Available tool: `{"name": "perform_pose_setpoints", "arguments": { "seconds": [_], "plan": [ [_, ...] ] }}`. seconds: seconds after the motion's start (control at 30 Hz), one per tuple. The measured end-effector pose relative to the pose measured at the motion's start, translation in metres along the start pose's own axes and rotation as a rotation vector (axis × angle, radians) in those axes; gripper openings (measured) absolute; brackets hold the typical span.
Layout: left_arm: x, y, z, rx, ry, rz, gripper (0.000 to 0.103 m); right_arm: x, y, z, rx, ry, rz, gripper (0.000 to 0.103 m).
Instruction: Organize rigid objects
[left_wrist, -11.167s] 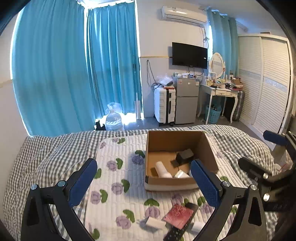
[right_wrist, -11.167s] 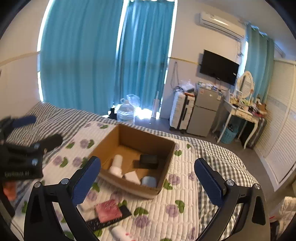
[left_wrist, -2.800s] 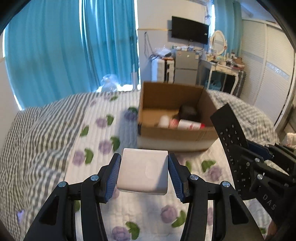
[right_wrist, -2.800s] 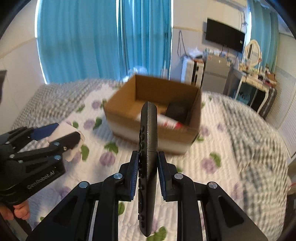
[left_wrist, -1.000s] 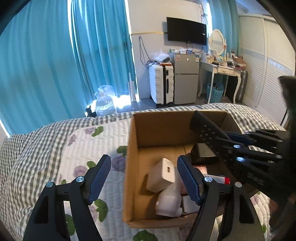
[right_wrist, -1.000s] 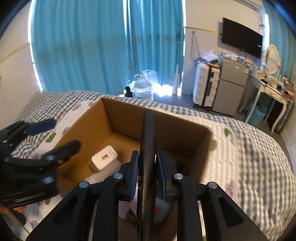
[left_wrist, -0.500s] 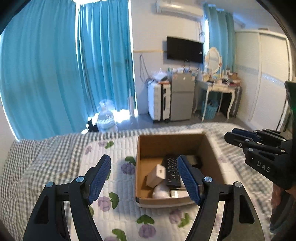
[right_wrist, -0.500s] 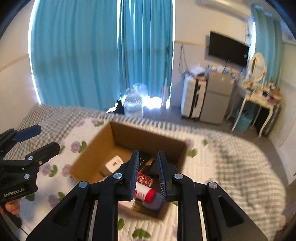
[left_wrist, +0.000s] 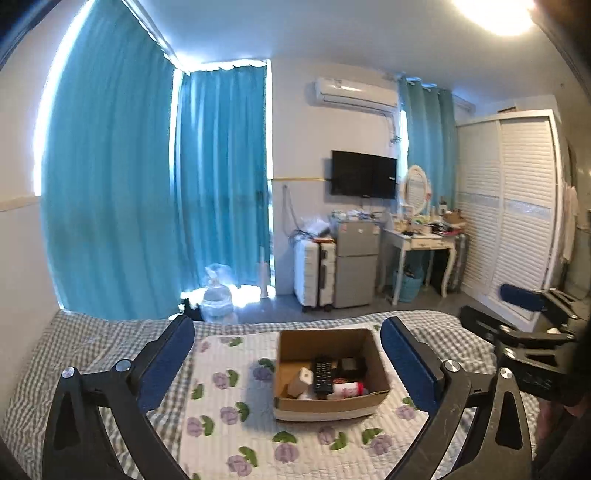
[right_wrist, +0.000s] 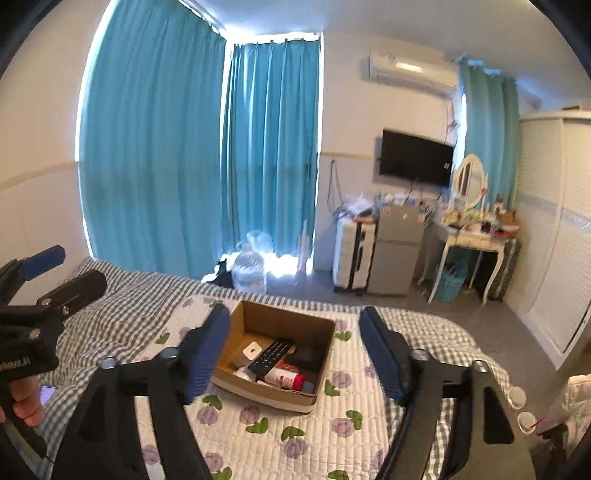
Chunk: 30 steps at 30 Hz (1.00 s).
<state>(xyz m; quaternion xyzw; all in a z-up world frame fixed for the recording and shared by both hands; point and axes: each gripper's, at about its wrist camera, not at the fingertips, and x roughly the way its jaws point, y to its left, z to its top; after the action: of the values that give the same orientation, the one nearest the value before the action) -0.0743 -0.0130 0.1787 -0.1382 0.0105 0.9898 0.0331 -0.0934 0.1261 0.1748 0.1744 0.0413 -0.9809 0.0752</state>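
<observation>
A cardboard box stands on the flowered quilt on the bed; it also shows in the right wrist view. Inside lie a black remote, a white block, a red-and-white bottle and a dark object. My left gripper is open and empty, held well above and back from the box. My right gripper is open and empty, also raised above the box. Each gripper appears at the edge of the other's view.
The flowered quilt lies over a checked bedspread. Beyond the bed are blue curtains, a water jug, a white suitcase, a small fridge, a dressing table and a white wardrobe at the right.
Both grippers have pulled up and back from the box. The right jaws have opened wide; the remote now lies in the box beside the white block.
</observation>
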Motion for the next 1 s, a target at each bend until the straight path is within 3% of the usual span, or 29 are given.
{"name": "perform_pose_setpoints", "arguments": {
  "seconds": [0.07, 0.13, 0.27, 0.43, 0.63, 1.0],
  "plan": [
    [-0.002, 0.002, -0.014, -0.004, -0.02, 0.005, 0.103, -0.004, 0.004, -0.013, 0.012, -0.019, 0.012, 0.097],
    [-0.002, 0.001, -0.028, 0.002, -0.051, 0.017, 0.103, 0.0, 0.007, -0.026, 0.022, -0.02, 0.017, 0.103],
    [0.017, -0.009, -0.057, 0.047, -0.052, 0.06, 0.103, 0.019, 0.009, -0.055, 0.045, -0.073, -0.005, 0.103],
    [0.053, -0.01, -0.099, 0.026, -0.027, 0.082, 0.103, 0.058, 0.0, -0.095, 0.061, -0.086, -0.049, 0.103],
    [0.083, -0.003, -0.153, 0.023, 0.047, 0.095, 0.103, 0.091, -0.013, -0.136, 0.068, -0.037, -0.084, 0.103],
    [0.081, -0.005, -0.166, 0.02, 0.079, 0.109, 0.103, 0.104, -0.012, -0.157, 0.063, 0.008, -0.056, 0.103]
  ]
}}
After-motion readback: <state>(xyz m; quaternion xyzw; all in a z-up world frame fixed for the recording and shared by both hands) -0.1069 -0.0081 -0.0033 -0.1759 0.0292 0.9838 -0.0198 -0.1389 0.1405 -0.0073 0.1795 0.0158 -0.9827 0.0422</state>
